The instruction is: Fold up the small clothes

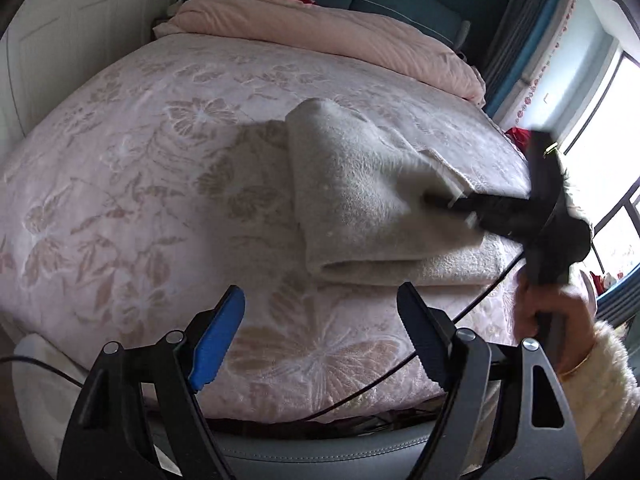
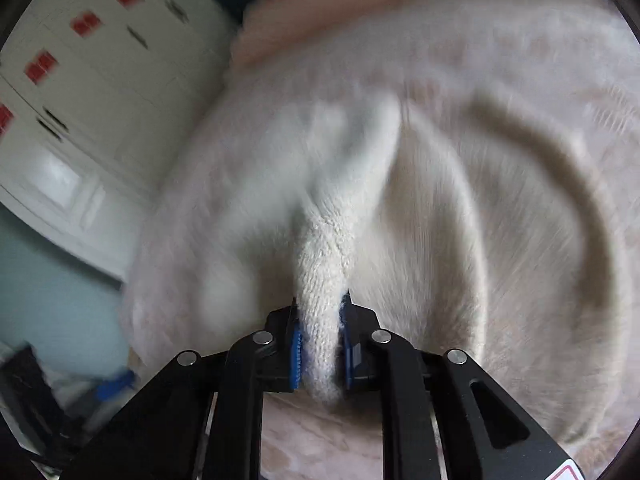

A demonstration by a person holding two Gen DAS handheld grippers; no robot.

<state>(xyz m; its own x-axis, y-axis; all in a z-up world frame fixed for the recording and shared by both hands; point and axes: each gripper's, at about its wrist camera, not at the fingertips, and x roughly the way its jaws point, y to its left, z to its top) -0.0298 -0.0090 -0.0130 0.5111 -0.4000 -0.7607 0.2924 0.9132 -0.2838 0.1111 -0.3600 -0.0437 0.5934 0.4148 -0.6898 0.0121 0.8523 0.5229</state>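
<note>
The right gripper [image 2: 320,344] pinches the fuzzy cream knit garment [image 1: 360,192], the left gripper [image 1: 320,340] is spread wide, so lay it flat slowly.

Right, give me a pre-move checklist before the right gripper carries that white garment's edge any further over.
1. Right gripper clamped on the white garment: ok, fabric sits between both blue pads.
2. Left gripper free: ok, jaws open, holding nothing, short of the garment.
3. Garment layers aligned: cannot tell, the right wrist view is motion-blurred.
4. Bedspread bare where the fold lands: ok, left of the garment shows only floral cover.
5. Black cable clear of the garment: cannot tell, it runs across the bedspread close below the fold.
</note>
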